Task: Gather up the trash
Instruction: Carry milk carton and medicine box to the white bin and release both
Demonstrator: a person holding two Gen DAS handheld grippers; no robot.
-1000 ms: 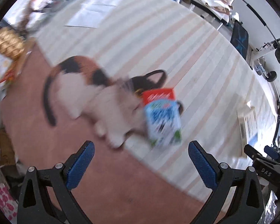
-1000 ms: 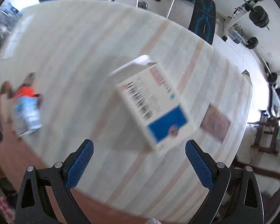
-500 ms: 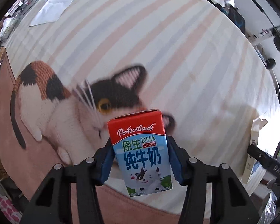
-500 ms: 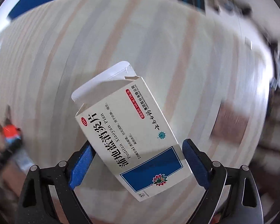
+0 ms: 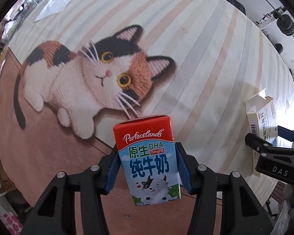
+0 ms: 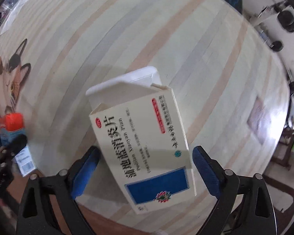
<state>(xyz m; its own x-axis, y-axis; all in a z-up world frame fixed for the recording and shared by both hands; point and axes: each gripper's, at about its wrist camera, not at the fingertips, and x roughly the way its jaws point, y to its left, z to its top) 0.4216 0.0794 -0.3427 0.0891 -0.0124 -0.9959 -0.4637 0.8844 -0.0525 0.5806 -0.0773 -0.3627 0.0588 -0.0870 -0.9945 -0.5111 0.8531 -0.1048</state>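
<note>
My left gripper (image 5: 147, 171) is clamped on the milk carton (image 5: 148, 161), blue pads pressed on both its sides, carton upright over the edge of the cat-print striped mat (image 5: 186, 45). It closed within the last second. My right gripper (image 6: 145, 173) has its jaws spread wide, just opened a bit further, with the white-and-blue medicine box (image 6: 147, 143) lying tilted between them on the mat, top flap open. Left pad is right at the box edge, right pad has a small gap; no grip.
</note>
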